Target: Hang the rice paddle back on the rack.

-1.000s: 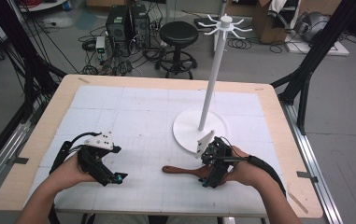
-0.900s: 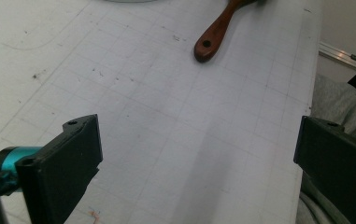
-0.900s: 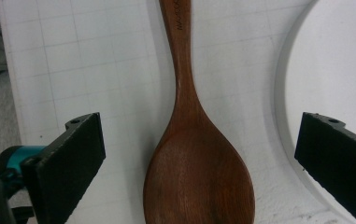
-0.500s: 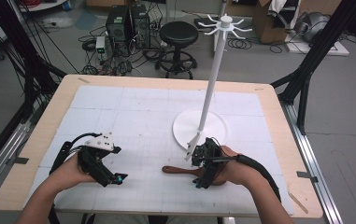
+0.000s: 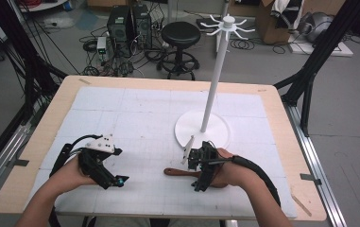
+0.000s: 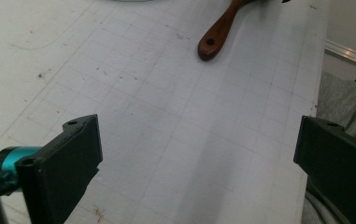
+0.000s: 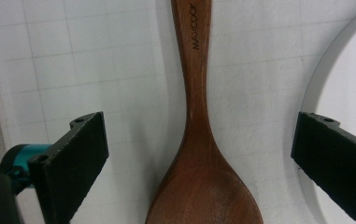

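A dark wooden spoon (image 5: 180, 172) lies flat on the white gridded mat near the front edge, its handle pointing left. My right gripper (image 5: 200, 175) hovers over the spoon's bowl end. In the right gripper view the spoon (image 7: 198, 140) runs up the middle between the jaws, which stand wide apart on either side without touching it; that gripper (image 7: 199, 161) is open. My left gripper (image 5: 114, 178) rests at the front left, open (image 6: 196, 163) over bare mat. The spoon's handle end (image 6: 217, 33), with its small hole, lies well ahead of the left gripper.
A white hanging stand rises behind the right hand, with a round base (image 5: 218, 132), a tall pole (image 5: 214, 82) and hooked arms on top. Its base rim (image 7: 334, 65) curves close to my right jaw. The mat's front edge and grey trousers (image 6: 344, 100) are near.
My right gripper has shifted left and turned until its jaws straddle the spoon's bowl. The left gripper and the spoon have stayed in place.
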The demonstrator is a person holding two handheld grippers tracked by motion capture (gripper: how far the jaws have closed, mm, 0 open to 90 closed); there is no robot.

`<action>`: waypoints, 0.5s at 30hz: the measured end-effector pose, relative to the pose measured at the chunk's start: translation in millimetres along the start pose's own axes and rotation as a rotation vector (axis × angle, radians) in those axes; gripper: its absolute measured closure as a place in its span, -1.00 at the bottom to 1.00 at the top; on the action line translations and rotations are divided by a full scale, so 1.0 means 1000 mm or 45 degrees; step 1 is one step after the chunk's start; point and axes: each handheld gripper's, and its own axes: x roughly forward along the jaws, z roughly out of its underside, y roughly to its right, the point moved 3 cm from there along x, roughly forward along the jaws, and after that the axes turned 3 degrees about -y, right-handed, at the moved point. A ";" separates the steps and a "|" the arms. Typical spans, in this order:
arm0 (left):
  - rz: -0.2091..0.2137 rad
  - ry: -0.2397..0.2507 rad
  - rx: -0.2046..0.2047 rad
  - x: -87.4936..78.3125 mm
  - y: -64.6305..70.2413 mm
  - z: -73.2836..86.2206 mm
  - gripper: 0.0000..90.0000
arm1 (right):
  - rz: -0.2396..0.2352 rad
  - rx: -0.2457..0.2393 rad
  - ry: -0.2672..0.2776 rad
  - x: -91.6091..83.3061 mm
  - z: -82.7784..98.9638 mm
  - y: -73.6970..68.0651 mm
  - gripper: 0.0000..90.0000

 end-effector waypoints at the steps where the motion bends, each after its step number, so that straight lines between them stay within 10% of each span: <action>1: 0.002 0.001 -0.003 0.000 0.000 0.000 -0.96 | -0.004 0.013 -0.017 0.000 0.000 -0.001 -0.92; 15: 0.025 -0.007 0.005 0.001 0.002 0.001 -0.96 | 0.011 -0.030 -0.059 0.011 -0.005 0.001 -0.63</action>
